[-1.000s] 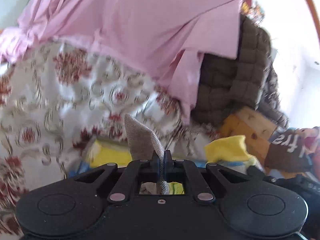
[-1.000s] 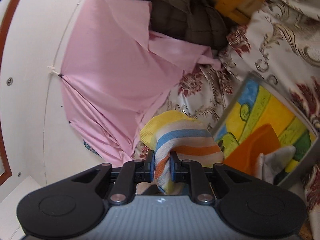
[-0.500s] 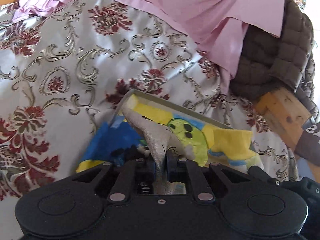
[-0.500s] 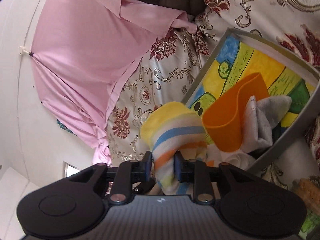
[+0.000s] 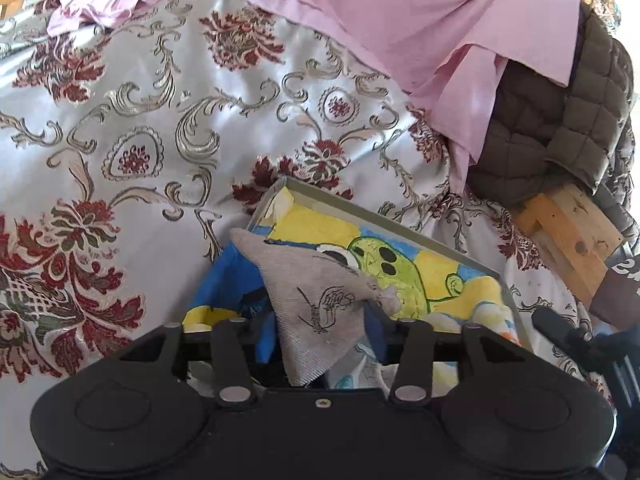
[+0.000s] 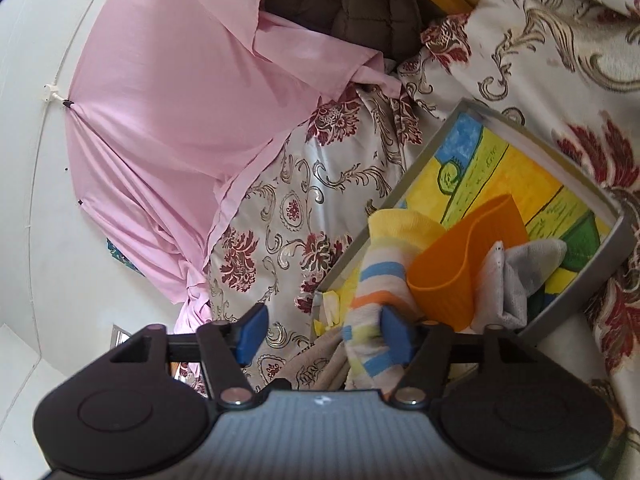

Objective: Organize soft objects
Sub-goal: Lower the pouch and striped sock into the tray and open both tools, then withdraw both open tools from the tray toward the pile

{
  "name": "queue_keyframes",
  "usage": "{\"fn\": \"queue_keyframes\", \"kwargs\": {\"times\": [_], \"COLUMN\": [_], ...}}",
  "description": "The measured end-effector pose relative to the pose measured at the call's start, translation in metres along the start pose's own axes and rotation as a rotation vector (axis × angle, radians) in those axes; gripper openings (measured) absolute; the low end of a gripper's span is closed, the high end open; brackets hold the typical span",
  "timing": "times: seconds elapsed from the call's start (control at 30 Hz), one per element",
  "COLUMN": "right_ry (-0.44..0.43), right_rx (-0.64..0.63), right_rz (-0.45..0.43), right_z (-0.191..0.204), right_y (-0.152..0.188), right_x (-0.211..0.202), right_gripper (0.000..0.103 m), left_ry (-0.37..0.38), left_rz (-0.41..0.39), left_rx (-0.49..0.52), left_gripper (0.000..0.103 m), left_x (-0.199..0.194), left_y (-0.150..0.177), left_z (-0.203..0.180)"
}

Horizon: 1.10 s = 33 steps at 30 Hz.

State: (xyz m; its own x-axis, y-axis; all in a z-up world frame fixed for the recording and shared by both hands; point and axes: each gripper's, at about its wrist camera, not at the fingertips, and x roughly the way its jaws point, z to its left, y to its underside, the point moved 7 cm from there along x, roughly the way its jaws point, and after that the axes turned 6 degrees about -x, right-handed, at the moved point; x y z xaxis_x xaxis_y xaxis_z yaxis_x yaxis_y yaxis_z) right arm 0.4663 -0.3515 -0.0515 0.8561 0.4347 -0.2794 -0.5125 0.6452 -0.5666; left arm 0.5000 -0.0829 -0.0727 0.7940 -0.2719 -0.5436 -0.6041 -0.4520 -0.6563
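Note:
A grey-rimmed box [image 5: 404, 222] painted yellow, blue and green inside lies on the floral bedspread. My left gripper [image 5: 320, 338] hovers over its near end; its jaws are opening, and a grey sock [image 5: 316, 300] with a black drawing lies loose between them, draped into the box. In the right wrist view my right gripper [image 6: 324, 332] is opening too. A yellow, blue and orange striped sock [image 6: 380, 268] slumps over the box rim [image 6: 428, 148] and only leans on the right pad. An orange cup [image 6: 460, 268] and a grey sock [image 6: 524, 272] sit inside.
A floral bedspread [image 5: 140, 140] covers the surface around the box. Pink cloth [image 5: 400, 20] hangs behind it, with a brown quilted jacket [image 5: 560, 128] and a wooden block [image 5: 568, 236] to the right. A white wall [image 6: 32, 160] shows in the right wrist view.
Both grippers' jaws have spread apart and let go of their socks. The left gripper came down over the box. The striped sock has sunk onto the box edge.

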Motion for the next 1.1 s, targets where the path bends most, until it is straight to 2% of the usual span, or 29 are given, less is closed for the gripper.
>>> {"fn": "queue_keyframes", "kwargs": {"times": [0.2, 0.43, 0.57, 0.9, 1.1], "right_ry": [0.010, 0.037, 0.061, 0.173, 0.239], "right_rx": [-0.012, -0.094, -0.168, -0.420, -0.530], "right_rz": [-0.006, -0.032, -0.063, -0.123, -0.131], "right_z": [0.015, 0.046, 0.070, 0.127, 0.141], "right_y": [-0.006, -0.007, -0.003, 0.035, 0.070], "right_x": [-0.024, -0.071, -0.102, -0.165, -0.193], "right_gripper": [0.080, 0.088, 0.092, 0.100, 0.103], "left_ry": [0.008, 0.039, 0.067, 0.098, 0.099], "left_rz": [-0.039, -0.094, -0.119, -0.201, -0.227], "left_rx": [0.029, 0.055, 0.043, 0.138, 0.170], "left_gripper": [0.067, 0.079, 0.082, 0.091, 0.096], "left_x": [-0.025, -0.073, -0.108, -0.206, -0.252], "left_y": [-0.001, -0.004, -0.003, 0.011, 0.023], "left_z": [-0.010, -0.028, -0.037, -0.044, -0.038]}}
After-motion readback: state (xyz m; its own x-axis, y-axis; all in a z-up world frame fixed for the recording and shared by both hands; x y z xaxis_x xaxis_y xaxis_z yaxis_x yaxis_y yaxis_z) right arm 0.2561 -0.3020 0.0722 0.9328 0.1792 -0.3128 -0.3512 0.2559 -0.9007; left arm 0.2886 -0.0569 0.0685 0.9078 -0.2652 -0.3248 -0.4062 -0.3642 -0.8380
